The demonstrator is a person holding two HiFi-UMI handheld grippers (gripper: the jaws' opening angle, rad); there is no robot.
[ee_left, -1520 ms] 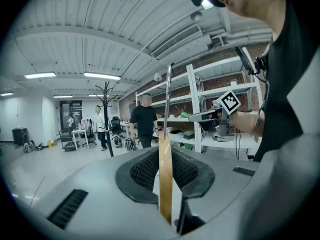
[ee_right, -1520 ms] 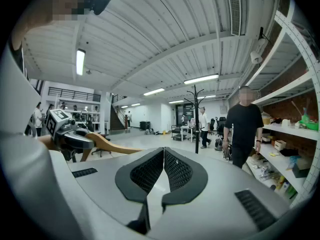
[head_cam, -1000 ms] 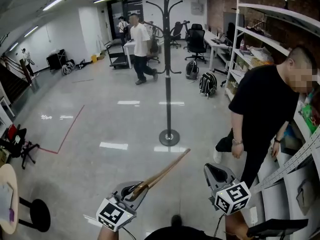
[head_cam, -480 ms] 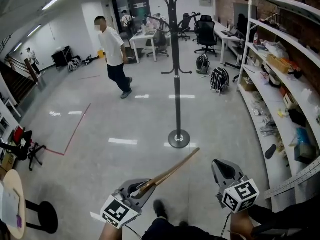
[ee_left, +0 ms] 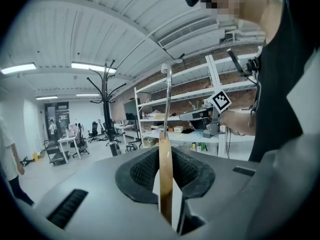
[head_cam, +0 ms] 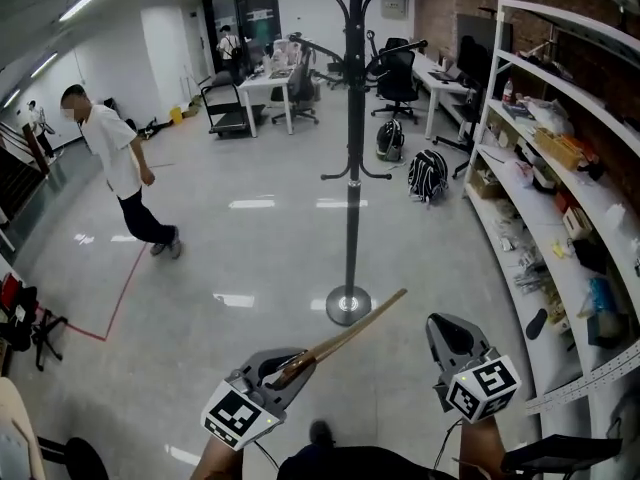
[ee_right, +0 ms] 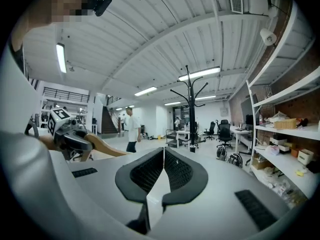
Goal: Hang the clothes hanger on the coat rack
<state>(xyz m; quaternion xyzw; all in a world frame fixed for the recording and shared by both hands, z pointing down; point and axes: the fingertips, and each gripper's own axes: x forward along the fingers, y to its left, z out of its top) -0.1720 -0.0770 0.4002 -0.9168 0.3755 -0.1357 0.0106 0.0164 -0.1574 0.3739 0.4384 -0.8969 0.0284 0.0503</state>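
A wooden clothes hanger [head_cam: 345, 338] slants up to the right from my left gripper [head_cam: 285, 365], which is shut on its lower end. In the left gripper view the hanger [ee_left: 165, 184] stands edge-on between the pads, its metal hook [ee_left: 169, 99] rising above. My left gripper [ee_left: 166, 151] points into the room. The black coat rack [head_cam: 352, 168] stands ahead on its round base [head_cam: 348, 305], a little beyond the hanger's tip. My right gripper [head_cam: 447, 333] is to the right, jaws together and empty. In the right gripper view [ee_right: 163, 154], the rack [ee_right: 191, 114] is ahead and the hanger [ee_right: 102, 146] at left.
Open shelving [head_cam: 560, 158] with boxes lines the right wall. A person in a white shirt [head_cam: 120, 168] walks at the left. Backpacks [head_cam: 428, 173] lie behind the rack; desks and office chairs [head_cam: 400, 73] fill the back. A red tape line [head_cam: 120, 298] marks the floor.
Both grippers have advanced across the floor towards the coat rack, which now looks nearer. The person in white has walked to the left. The person in black at the right has left view.
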